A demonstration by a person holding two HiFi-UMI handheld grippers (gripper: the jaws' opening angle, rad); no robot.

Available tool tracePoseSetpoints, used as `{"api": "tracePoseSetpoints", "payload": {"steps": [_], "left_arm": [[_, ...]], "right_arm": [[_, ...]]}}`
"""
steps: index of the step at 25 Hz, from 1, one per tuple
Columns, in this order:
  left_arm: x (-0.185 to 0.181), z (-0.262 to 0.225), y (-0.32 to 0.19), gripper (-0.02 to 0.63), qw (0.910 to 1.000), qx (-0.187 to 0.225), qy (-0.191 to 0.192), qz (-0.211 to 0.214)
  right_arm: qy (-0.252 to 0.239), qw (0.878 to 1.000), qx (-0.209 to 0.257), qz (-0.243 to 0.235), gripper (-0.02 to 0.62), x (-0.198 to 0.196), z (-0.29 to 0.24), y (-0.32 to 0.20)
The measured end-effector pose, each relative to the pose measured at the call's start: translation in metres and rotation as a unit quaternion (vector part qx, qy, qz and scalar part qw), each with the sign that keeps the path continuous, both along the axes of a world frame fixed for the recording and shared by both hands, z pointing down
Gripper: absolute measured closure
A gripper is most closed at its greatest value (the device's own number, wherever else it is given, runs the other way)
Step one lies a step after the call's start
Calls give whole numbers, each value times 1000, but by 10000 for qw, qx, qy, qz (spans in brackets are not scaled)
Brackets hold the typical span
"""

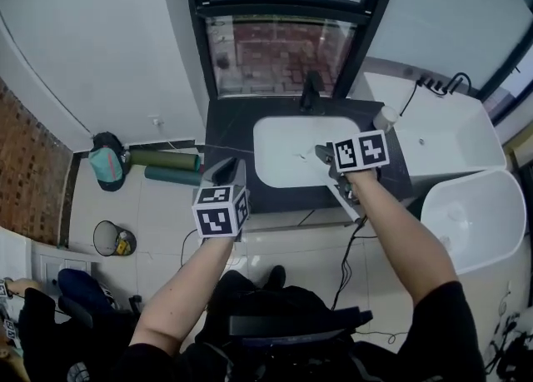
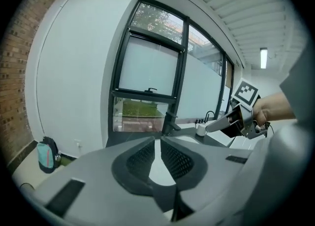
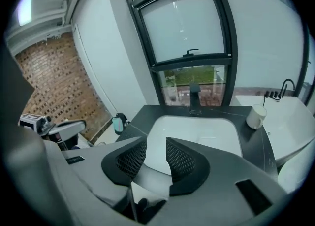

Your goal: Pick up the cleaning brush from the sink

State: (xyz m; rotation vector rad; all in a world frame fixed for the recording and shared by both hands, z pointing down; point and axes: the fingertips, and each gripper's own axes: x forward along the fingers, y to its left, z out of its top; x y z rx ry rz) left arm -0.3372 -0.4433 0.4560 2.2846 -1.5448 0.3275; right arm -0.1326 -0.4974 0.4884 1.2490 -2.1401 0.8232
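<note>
Brush: not positively identified. A thin pale streak (image 3: 208, 138) on the floor of the sink (image 1: 275, 143) may be it, but the view is too faint to confirm. Nothing else lies in the white basin.

Sink: set in the dark worktop (image 1: 229, 135), with the tap (image 1: 311, 93) at its far rim and a white cup (image 3: 256, 116) on the worktop to its right.

Right gripper (image 3: 156, 153): poised over the near right part of the basin and angled down into it. Jaws are spread and nothing is between them.

Left gripper (image 2: 158, 144): held at the near left edge of the worktop, outside the basin. Jaws are drawn almost together, leaving only a slit, and are empty.

Step in hand: approach. The brush is not yet gripped.

Next move, as judged:
1. Lower the right gripper towards the basin floor.
2. Align the spread jaws across the streak, one on each side.
3. Close on it, then lift it clear of the rim.

Keep the left gripper clear of the basin.
</note>
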Motion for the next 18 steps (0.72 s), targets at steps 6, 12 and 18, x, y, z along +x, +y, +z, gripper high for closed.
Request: {"api": "tracePoseSetpoints", "payload": {"steps": [6, 12, 18], "left_arm": [[-3, 39, -60, 561, 9990, -192, 74, 387], [-30, 84, -126, 562, 9960, -624, 209, 604], [-38, 149, -169, 561, 9869, -1442, 156, 708]], "right_arm": [[420, 9938, -935, 427, 427, 8, 88, -54], [1019, 9771, -1778, 569, 425, 22, 172, -99], [1480, 9559, -2509, 389, 425, 31, 251, -128]]}}
